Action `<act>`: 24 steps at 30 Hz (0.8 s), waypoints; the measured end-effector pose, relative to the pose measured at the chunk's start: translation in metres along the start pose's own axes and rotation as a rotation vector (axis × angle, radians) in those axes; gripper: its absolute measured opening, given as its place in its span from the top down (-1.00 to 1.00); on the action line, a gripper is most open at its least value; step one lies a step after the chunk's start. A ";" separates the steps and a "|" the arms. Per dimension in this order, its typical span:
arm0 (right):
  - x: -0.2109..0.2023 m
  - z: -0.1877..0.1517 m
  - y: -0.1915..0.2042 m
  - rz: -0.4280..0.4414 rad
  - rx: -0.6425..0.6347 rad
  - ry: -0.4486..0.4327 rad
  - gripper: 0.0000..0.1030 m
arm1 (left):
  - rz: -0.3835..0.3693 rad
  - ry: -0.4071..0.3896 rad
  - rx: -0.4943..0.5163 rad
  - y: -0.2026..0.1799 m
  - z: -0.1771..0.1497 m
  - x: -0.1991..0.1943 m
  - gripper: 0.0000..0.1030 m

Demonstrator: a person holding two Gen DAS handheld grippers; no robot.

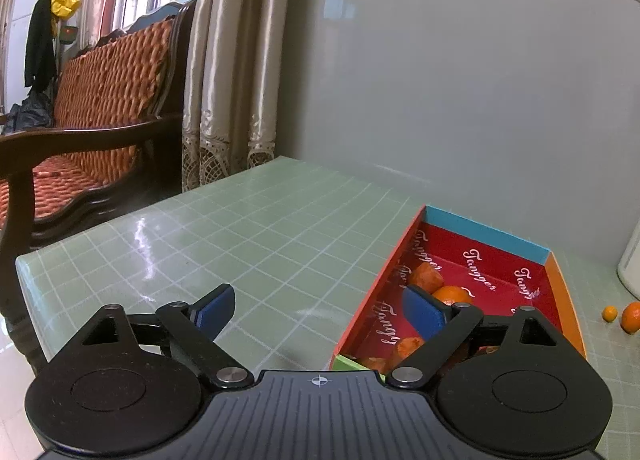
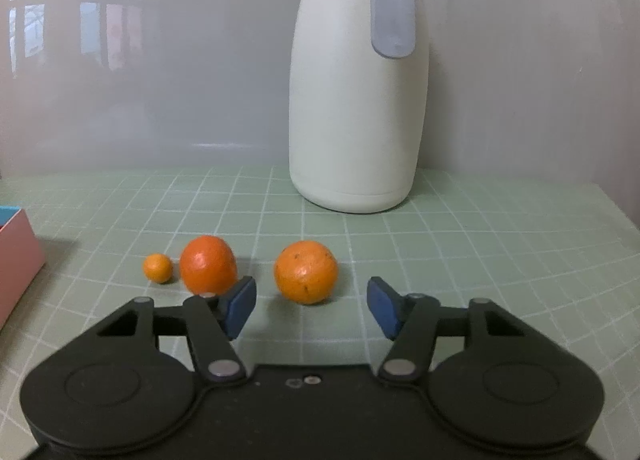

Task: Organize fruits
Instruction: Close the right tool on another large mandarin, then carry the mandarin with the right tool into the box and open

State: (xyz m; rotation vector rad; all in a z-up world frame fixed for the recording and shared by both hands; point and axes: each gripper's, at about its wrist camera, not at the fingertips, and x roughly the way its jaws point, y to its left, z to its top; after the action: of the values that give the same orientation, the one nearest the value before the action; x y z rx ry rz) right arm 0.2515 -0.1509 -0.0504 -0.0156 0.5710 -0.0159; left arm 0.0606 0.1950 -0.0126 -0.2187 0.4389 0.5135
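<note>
In the right wrist view three fruits lie on the green grid mat (image 2: 460, 244): a tiny orange one (image 2: 157, 267), a deep orange tangerine (image 2: 208, 264) and a paler tangerine (image 2: 306, 271). My right gripper (image 2: 312, 306) is open, its blue pads apart, the paler tangerine just ahead of the gap and untouched. In the left wrist view my left gripper (image 1: 320, 310) stands wide open over the near left wall of a red box (image 1: 492, 256) that holds several orange fruits (image 1: 452, 294). Its right finger (image 1: 422, 310) hangs above the box's inside. Nothing sits between its pads.
A tall white jug (image 2: 356, 92) with a grey-blue handle stands at the back of the mat against the grey wall. The box's pink corner (image 2: 16, 256) shows at the left edge. A wooden sofa (image 1: 92, 120) and curtains stand beyond the table's left edge.
</note>
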 end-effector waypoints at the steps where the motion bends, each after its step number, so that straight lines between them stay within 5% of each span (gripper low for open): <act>1: 0.003 0.001 -0.001 0.000 0.000 0.003 -0.18 | -0.002 0.001 0.001 0.000 0.000 0.000 -0.76; 8: 0.017 0.007 -0.002 -0.002 -0.012 0.017 -0.14 | 0.002 0.011 -0.004 0.001 -0.001 0.000 -0.78; 14: 0.021 0.008 -0.002 0.020 -0.021 0.036 0.28 | 0.012 0.014 -0.001 0.002 -0.001 0.001 -0.80; 24: -0.022 0.011 0.007 0.053 -0.023 -0.056 0.28 | 0.021 0.022 -0.029 0.013 -0.001 0.001 -0.83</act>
State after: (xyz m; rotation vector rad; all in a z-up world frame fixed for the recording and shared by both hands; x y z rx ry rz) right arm 0.2393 -0.1437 -0.0293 -0.0233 0.5152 0.0428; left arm 0.0544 0.2059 -0.0150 -0.2481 0.4559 0.5388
